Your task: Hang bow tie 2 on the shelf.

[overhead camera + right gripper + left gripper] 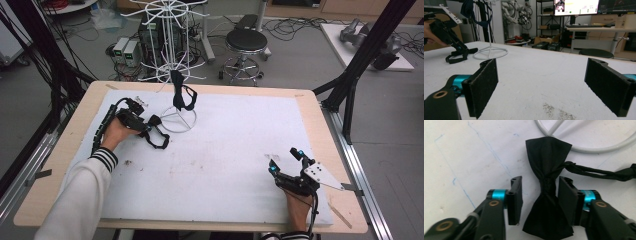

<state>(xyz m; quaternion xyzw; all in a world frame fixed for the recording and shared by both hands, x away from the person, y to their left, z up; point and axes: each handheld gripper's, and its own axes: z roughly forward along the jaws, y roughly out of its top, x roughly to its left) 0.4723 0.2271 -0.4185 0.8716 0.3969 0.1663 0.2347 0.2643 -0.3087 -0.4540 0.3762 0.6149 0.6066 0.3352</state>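
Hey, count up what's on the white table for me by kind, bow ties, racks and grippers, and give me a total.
Bow ties: 2, one lying flat between the left gripper's jaws, one hanging on the rack
Wire racks: 1
Grippers: 2, left gripper, right gripper
Total: 5

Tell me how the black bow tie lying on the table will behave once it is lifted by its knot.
The bow tie looks like thin soft fabric, so its wings will probably droop either side of the left gripper. Its strap lies slack on the table, so it will likely dangle and swing. It seems light; even a gentle grip should hold it.
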